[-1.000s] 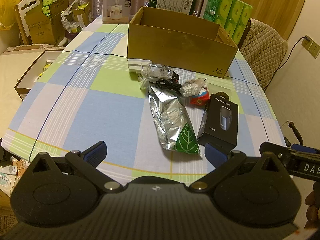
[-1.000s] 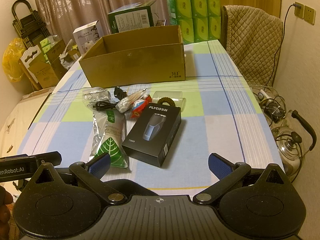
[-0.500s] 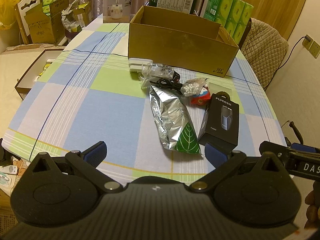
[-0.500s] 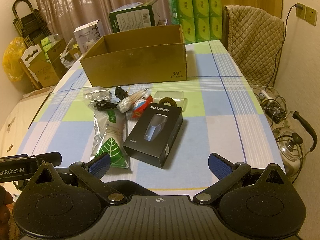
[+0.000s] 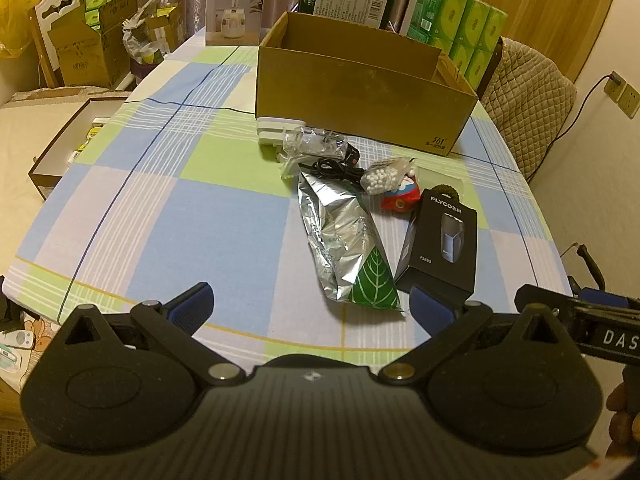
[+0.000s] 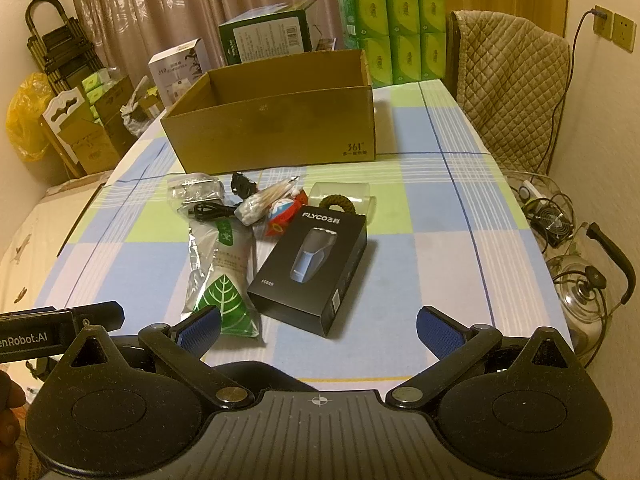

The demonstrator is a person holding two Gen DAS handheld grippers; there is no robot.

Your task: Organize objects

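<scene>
A heap of small items lies on the checked tablecloth before an open cardboard box (image 5: 360, 92) (image 6: 276, 128). It holds a black FLYCO shaver box (image 5: 444, 250) (image 6: 312, 268), a silver foil pouch with a green leaf (image 5: 344, 240) (image 6: 222, 272), a bag of cotton swabs (image 5: 384, 176) (image 6: 260, 204), a red and blue ball (image 5: 400, 198) (image 6: 282, 216), a black cable (image 5: 332, 170) (image 6: 212, 211) and a white adapter (image 5: 276, 132). My left gripper (image 5: 310, 306) is open near the table's front edge, just short of the pouch. My right gripper (image 6: 318, 326) is open too, just short of the shaver box.
Green tissue packs (image 6: 390, 32), a dark green carton (image 6: 268, 36) and a humidifier box (image 5: 236, 8) stand behind the cardboard box. A quilted chair (image 6: 516, 80) is at the right, with a glass kettle (image 6: 584, 300) on the floor. Cartons (image 5: 92, 44) crowd the left.
Both grippers have crept slightly forward toward the items. Nothing on the table has moved and both stay open.
</scene>
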